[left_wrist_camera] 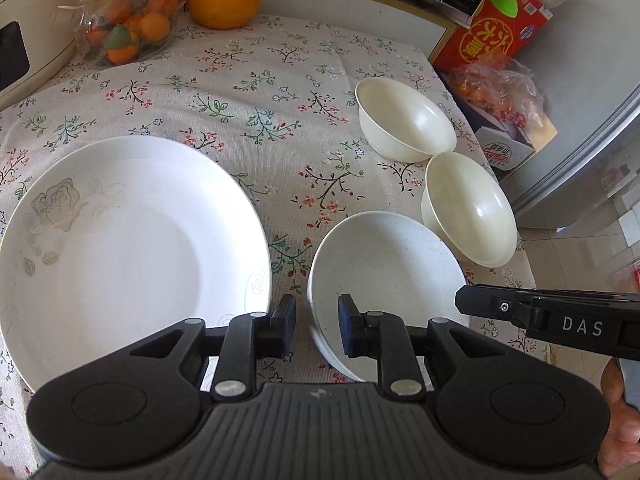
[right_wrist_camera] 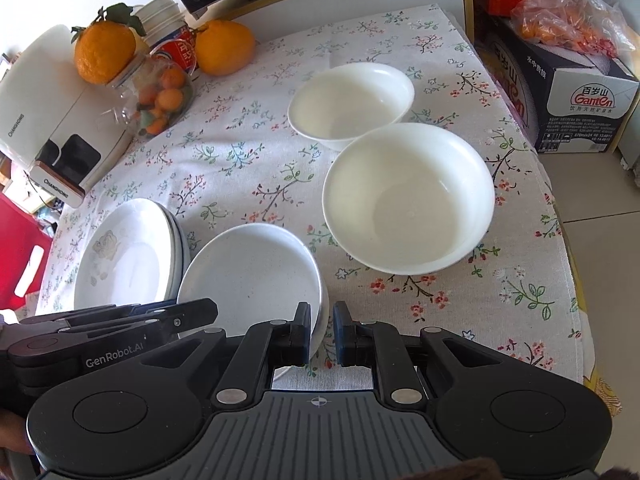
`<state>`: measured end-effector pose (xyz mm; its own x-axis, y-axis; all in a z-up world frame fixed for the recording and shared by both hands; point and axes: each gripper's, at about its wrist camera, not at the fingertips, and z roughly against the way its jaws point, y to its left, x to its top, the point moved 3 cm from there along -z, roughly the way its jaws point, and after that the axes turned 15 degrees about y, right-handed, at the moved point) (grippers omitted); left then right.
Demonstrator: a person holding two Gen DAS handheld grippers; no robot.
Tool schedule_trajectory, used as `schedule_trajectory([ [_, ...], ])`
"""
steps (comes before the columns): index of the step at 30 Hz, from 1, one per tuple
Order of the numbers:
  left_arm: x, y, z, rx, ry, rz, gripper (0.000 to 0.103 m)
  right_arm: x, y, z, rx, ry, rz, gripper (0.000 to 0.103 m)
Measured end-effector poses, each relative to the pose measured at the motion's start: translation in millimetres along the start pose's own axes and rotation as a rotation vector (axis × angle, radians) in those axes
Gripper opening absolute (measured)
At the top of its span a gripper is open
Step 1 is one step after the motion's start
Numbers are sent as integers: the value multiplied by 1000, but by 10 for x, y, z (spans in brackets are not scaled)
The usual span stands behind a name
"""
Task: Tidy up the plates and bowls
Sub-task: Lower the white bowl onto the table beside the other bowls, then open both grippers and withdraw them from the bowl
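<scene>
- where the flowered cloth (right_wrist_camera: pixel 248 148) covers the table, a small plate (right_wrist_camera: pixel 252 276) lies near the front edge, just right of a stack of big plates (right_wrist_camera: pixel 124 256).
- two cream bowls (right_wrist_camera: pixel 408 196) sit farther right, rims touching or nearly so; the far one (right_wrist_camera: pixel 352 100) is behind the near one.
- left gripper (left_wrist_camera: pixel 317 326) hangs over the small plate's (left_wrist_camera: pixel 384 264) left rim: jaws a little spread, rim in the gap, pads not pressing it.
- right gripper (right_wrist_camera: pixel 322 330) straddles that plate's right rim, jaws narrowly apart; i cannot tell whether the pads press it.
- both grippers tilt steeply down toward the table; part of a hand (left_wrist_camera: pixel 620 424) shows at the left view's lower right.
- at the back: two oranges (right_wrist_camera: pixel 224 46), a jar of small fruit (right_wrist_camera: pixel 164 96), a white appliance (right_wrist_camera: pixel 52 128).
- beyond the right edge: a red box (left_wrist_camera: pixel 492 28), a bag of fruit (right_wrist_camera: pixel 568 12), a water carton (right_wrist_camera: pixel 576 100), tiled floor (right_wrist_camera: pixel 600 264).
</scene>
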<state>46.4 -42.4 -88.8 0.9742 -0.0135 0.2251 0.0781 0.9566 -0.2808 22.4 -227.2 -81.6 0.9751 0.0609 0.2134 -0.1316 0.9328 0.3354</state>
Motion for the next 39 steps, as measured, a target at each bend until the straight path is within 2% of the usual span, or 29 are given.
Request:
schedule_trajectory([
  [7, 14, -9, -12, 21, -14, 15, 22, 11, 12, 16, -9, -14, 13, 14],
  [18, 99, -25, 129, 34, -85, 15, 23, 50, 58, 58, -36, -52, 30, 14],
  [22, 99, -41, 129, 37, -87, 15, 23, 67, 56, 96, -39, -72, 31, 19],
  [26, 123, -41, 163, 46, -109, 15, 25, 86, 60, 154, -50, -102, 38, 20],
  [30, 148, -32, 191, 46, -124, 18, 26, 103, 41, 224, -50, -137, 32, 28],
  [35, 145, -25, 185, 47, -123, 20, 27, 125, 9, 307, -61, -175, 19, 32],
  [39, 183, -30, 217, 44, -137, 18, 34, 146, -39, 421, -87, -233, 0, 60],
])
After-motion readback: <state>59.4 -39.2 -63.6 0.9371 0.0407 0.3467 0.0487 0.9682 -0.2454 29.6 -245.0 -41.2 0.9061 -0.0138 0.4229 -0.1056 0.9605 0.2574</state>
